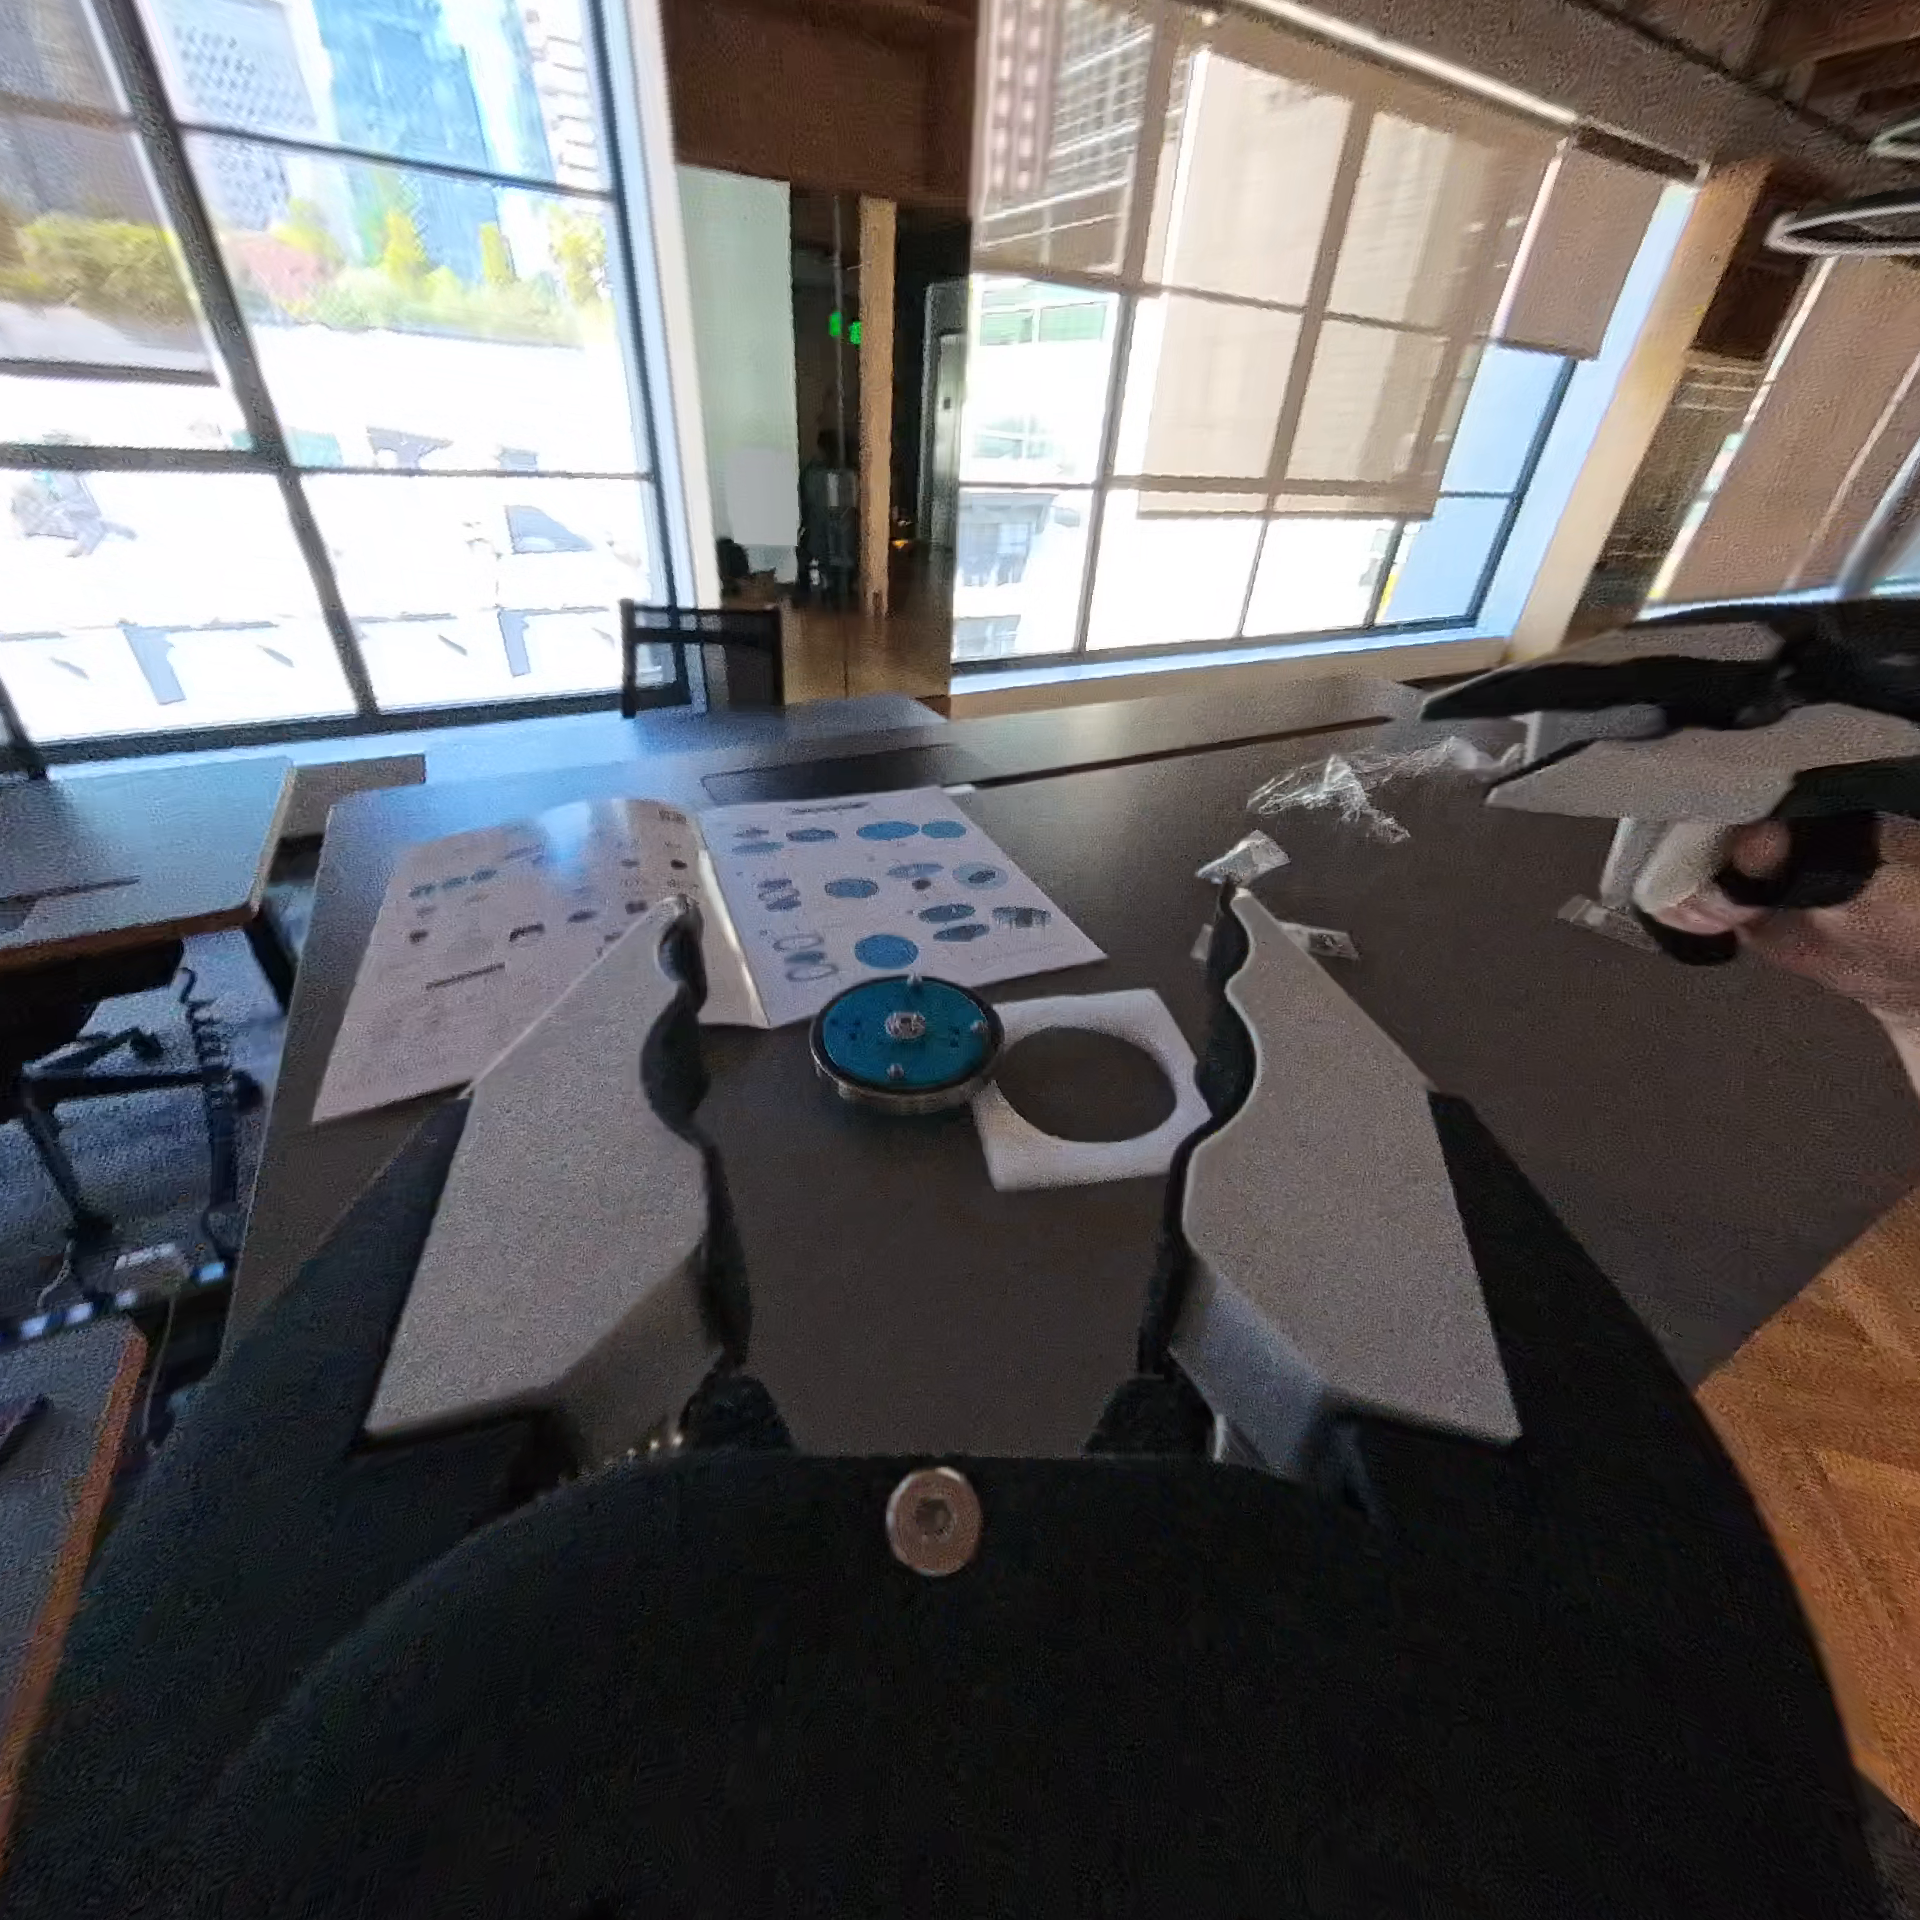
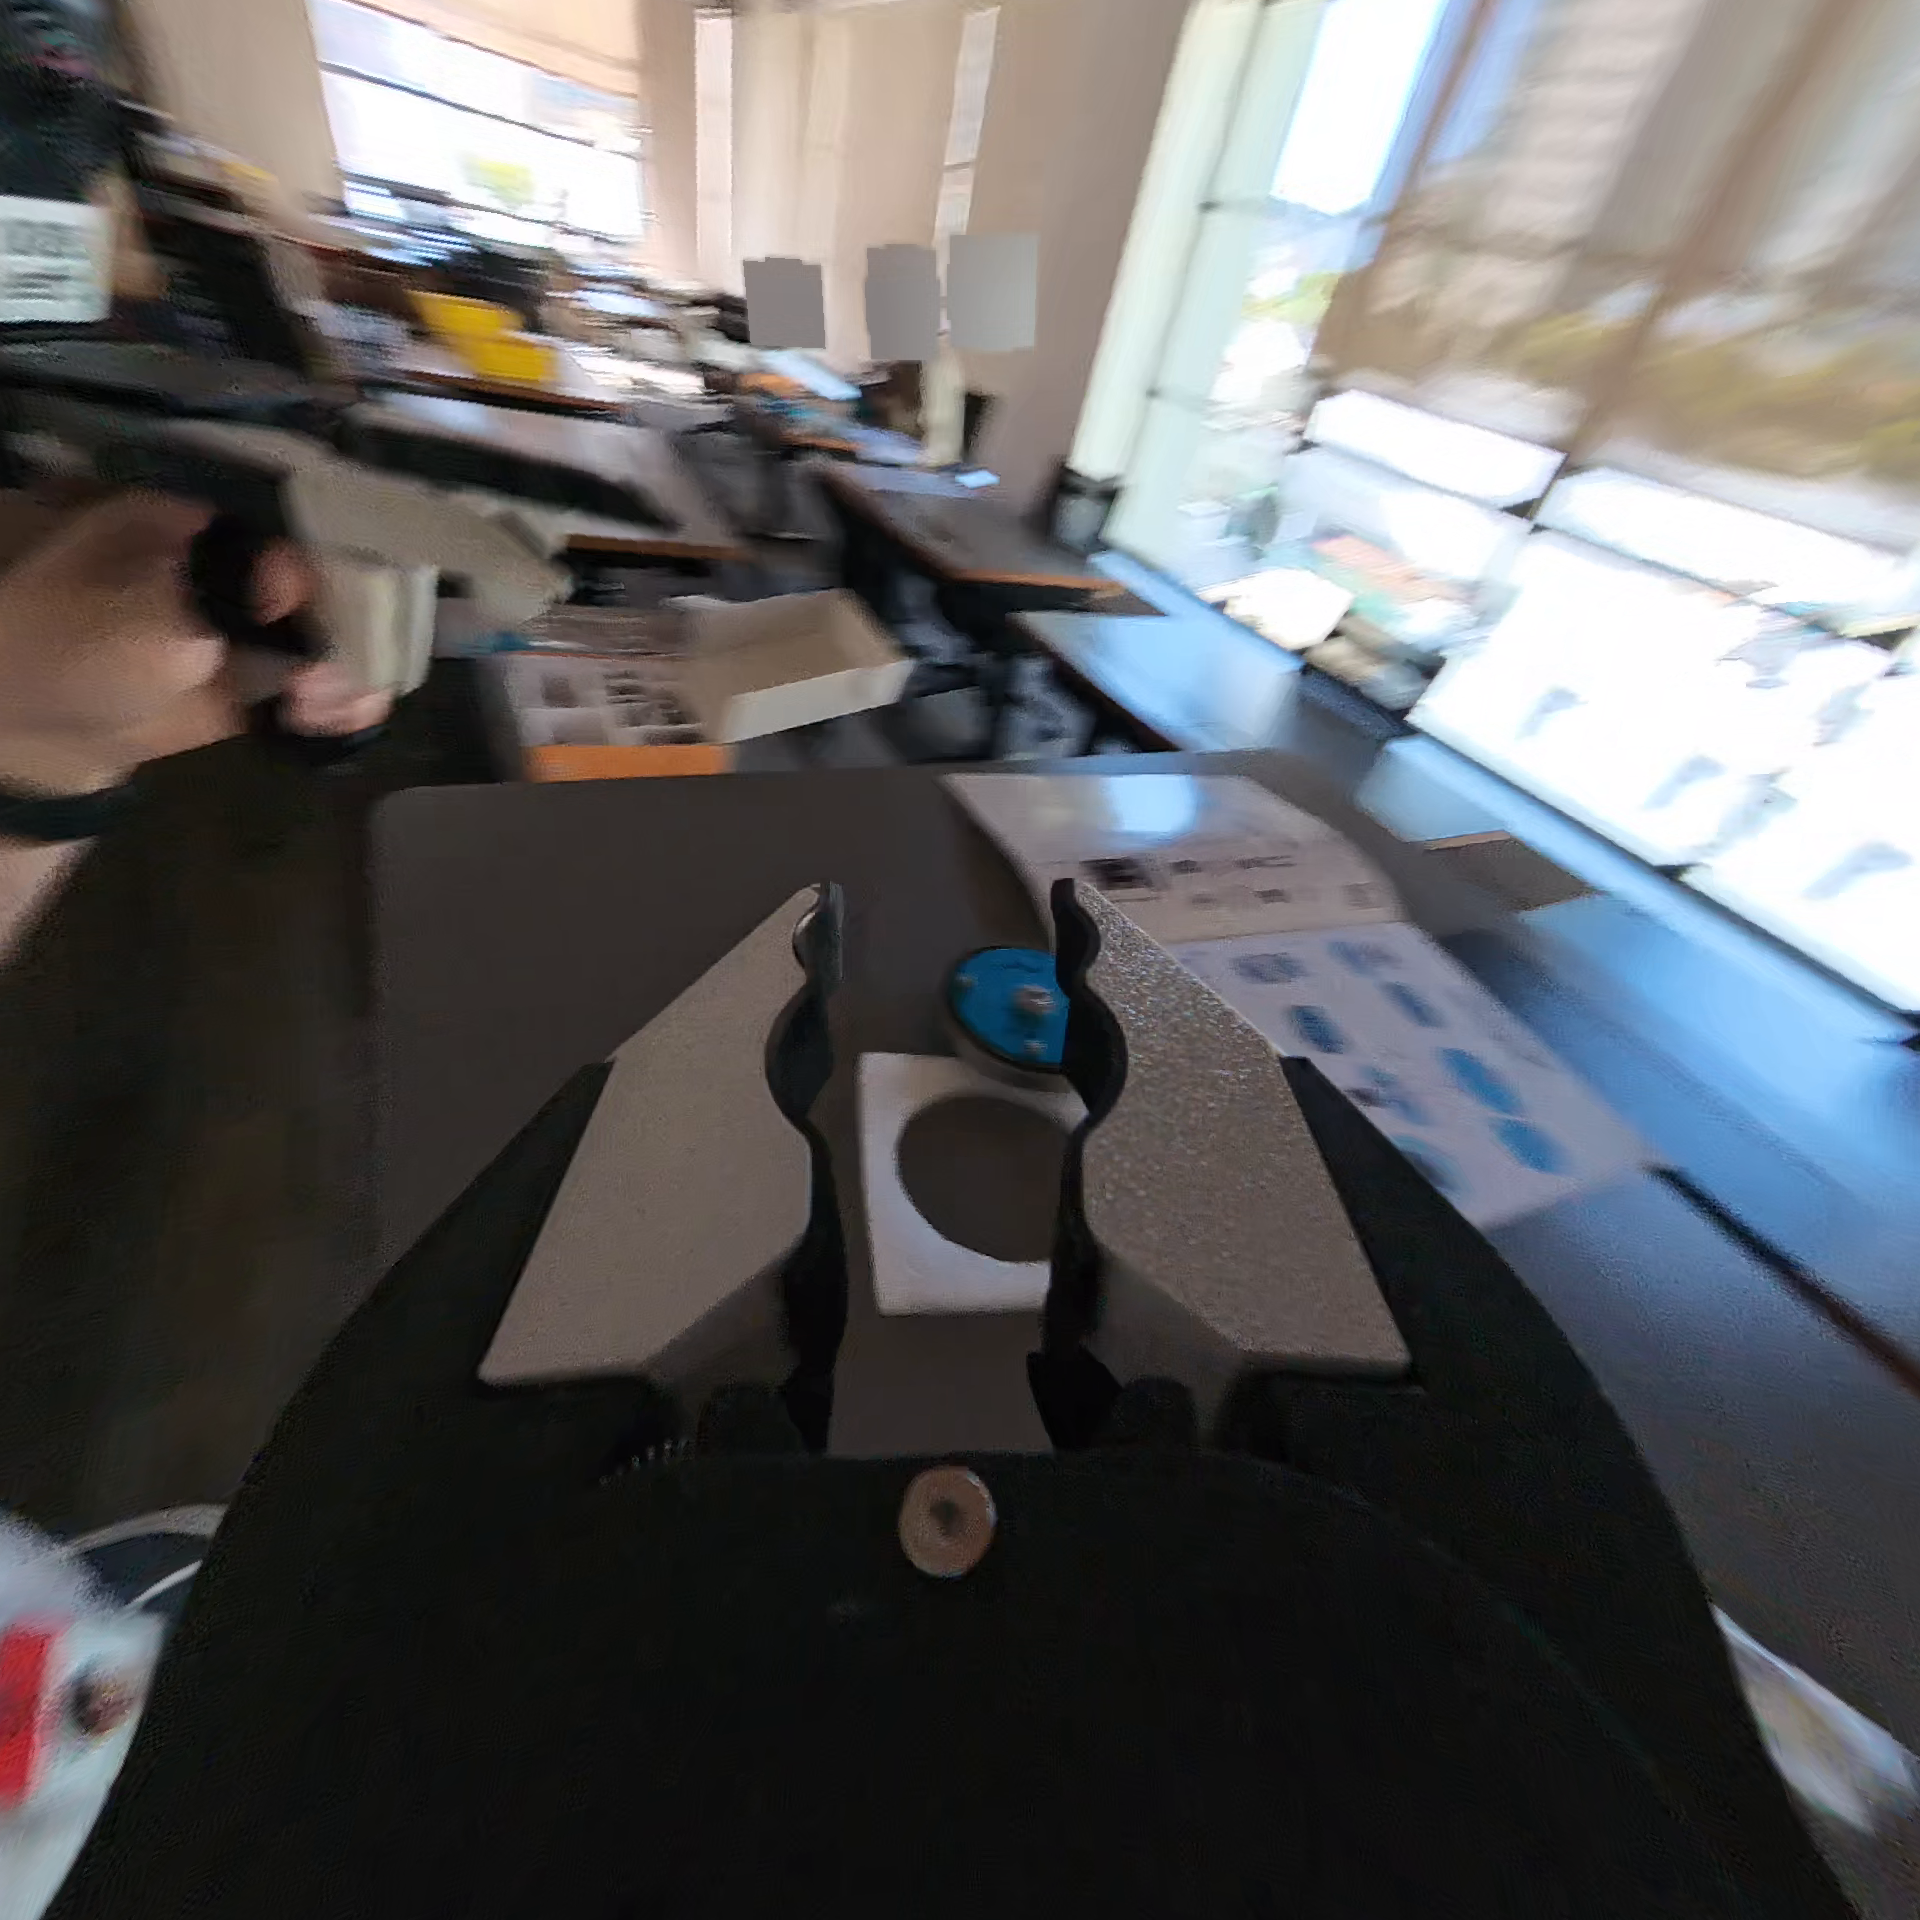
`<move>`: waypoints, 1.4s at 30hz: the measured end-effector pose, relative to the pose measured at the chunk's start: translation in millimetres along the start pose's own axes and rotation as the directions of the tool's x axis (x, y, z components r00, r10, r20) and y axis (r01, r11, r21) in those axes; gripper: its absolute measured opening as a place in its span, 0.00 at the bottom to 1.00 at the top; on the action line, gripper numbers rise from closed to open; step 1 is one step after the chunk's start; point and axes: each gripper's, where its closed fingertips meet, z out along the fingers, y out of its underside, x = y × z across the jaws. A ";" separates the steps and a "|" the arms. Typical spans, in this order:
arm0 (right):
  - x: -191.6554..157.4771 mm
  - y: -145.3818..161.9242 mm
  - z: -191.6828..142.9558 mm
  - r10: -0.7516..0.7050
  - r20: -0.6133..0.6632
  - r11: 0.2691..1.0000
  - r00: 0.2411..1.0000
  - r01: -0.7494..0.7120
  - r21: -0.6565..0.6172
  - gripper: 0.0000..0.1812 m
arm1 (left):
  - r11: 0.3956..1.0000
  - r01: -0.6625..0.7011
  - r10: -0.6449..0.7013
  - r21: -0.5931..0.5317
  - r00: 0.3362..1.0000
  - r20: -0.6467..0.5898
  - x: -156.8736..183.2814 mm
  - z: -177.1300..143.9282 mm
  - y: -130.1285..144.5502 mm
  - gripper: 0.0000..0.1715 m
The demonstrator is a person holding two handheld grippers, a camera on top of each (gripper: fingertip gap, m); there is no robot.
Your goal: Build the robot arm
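The blue disc sits flat on the dark desk, mounted on a round metal base, with a small metal hub at its middle and a few thin pegs standing up from its face. Nothing else appears fitted onto it. Just beside it, touching or nearly touching its base, lies a white foam square with a round hole cut through it; the hole is empty. Beyond the disc an open booklet lies spread, its pages showing rows of blue round diagrams. Farther right, crumpled clear plastic bags lie scattered on the desk, apparently opened.

The left tool hovers above the desk with its jaws spread wide and empty, the disc and foam framed between them but well below and apart from them.

The right tool is held above the desk, aimed at the foam square and the disc, jaws partly apart and gripping nothing that can be made out; a small glint by one fingertip is too blurred to name. In the left wrist view it shows at the right edge, held in a hand, well clear of the disc.
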 end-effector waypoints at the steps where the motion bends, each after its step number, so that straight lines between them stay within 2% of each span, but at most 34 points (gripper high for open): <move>1: 1.2 12.5 16.5 0.060 0.102 0.998 0.993 -0.058 -0.024 0.22 | 0.999 -0.030 0.031 0.010 0.998 -0.062 -8.1 8.0 -2.3 0.53; 3: 0.7 39.3 44.9 0.170 0.279 0.985 0.945 -0.155 -0.074 0.22 | 0.995 -0.080 0.063 -0.066 0.972 -0.224 -12.4 38.0 14.7 0.47; 4: 3.3 52.5 56.8 0.198 0.327 0.980 0.924 -0.179 -0.090 0.22 | 0.988 -0.104 0.064 -0.116 0.950 -0.306 -12.2 55.8 27.8 0.44; 8: 29.8 101.3 96.9 0.194 0.338 0.977 0.921 -0.150 -0.151 0.24 | 0.969 -0.134 0.042 -0.205 0.915 -0.400 -27.6 129.5 67.6 0.47; 11: 38.0 129.5 117.5 0.174 0.360 0.971 0.916 -0.099 -0.216 0.24 | 0.968 -0.152 0.048 -0.200 0.893 -0.448 -29.4 156.5 85.8 0.51; 14: 41.3 146.0 131.9 0.105 0.383 0.970 0.918 -0.010 -0.242 0.23 | 0.936 -0.223 0.066 -0.272 0.872 -0.486 -29.3 158.2 113.2 0.56; 15: 40.7 148.8 135.1 0.077 0.403 0.970 0.912 0.025 -0.243 0.22 | 0.916 -0.274 0.106 -0.292 0.868 -0.484 -30.1 156.4 119.8 0.60; 17: 39.9 153.8 139.9 0.036 0.445 0.964 0.895 0.086 -0.251 0.18 | 0.892 -0.357 0.186 -0.276 0.848 -0.495 -26.7 152.4 127.9 0.58; 24: 33.4 158.2 147.1 0.058 0.550 0.968 0.833 0.089 -0.236 0.14 | 0.789 -0.473 0.227 -0.393 0.818 -0.528 -24.8 151.4 170.4 0.60; 27: 30.8 161.3 148.4 0.055 0.565 0.964 0.823 0.104 -0.246 0.12 | 0.798 -0.445 0.195 -0.407 0.829 -0.524 -23.5 153.7 173.3 0.58; 31: 30.3 159.2 147.1 0.062 0.567 0.967 0.822 0.091 -0.238 0.09 | 0.772 -0.466 0.216 -0.433 0.832 -0.512 -27.8 152.6 176.6 0.58; 42: 28.1 164.5 142.0 0.048 0.551 0.958 0.833 0.118 -0.262 0.09 | 0.800 -0.405 0.198 -0.442 0.875 -0.442 -41.4 148.6 158.8 0.57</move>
